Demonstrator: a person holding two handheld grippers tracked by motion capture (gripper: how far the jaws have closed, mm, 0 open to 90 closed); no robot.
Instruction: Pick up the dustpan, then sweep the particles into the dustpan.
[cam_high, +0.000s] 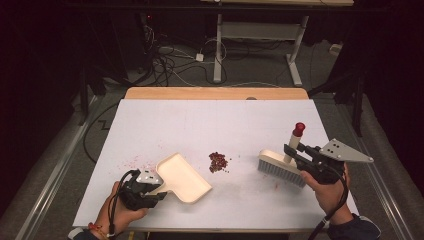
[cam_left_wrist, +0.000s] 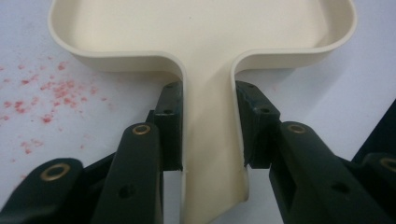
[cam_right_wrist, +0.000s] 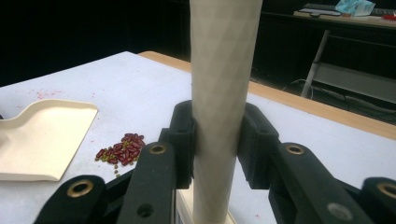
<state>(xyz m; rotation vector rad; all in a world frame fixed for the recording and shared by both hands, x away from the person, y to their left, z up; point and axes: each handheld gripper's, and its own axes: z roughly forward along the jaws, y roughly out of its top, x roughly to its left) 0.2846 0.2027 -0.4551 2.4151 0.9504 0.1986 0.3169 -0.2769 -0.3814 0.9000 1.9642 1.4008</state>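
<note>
White table (cam_high: 150, 120), jaws clamp dustpan (cam_high: 182, 177) handle, brush (cam_high: 280, 167) handle, bristles hidden close-up

Looking down and forward over the table (cam_high: 150, 120) from above; riding close behind each jaw pair; sharing dustpan (cam_high: 182, 177) towards nine o'clock.

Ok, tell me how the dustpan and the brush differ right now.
The dustpan lies flat on the table, a wide shallow tray; the brush stands on its bristles with its handle upright. The dustpan is plain cream all over; the brush has grey bristles and a red cap. The left hand-held gripper clamps the dustpan's flat handle, the right hand-held gripper the brush's round one. Both flank the beans.
</note>
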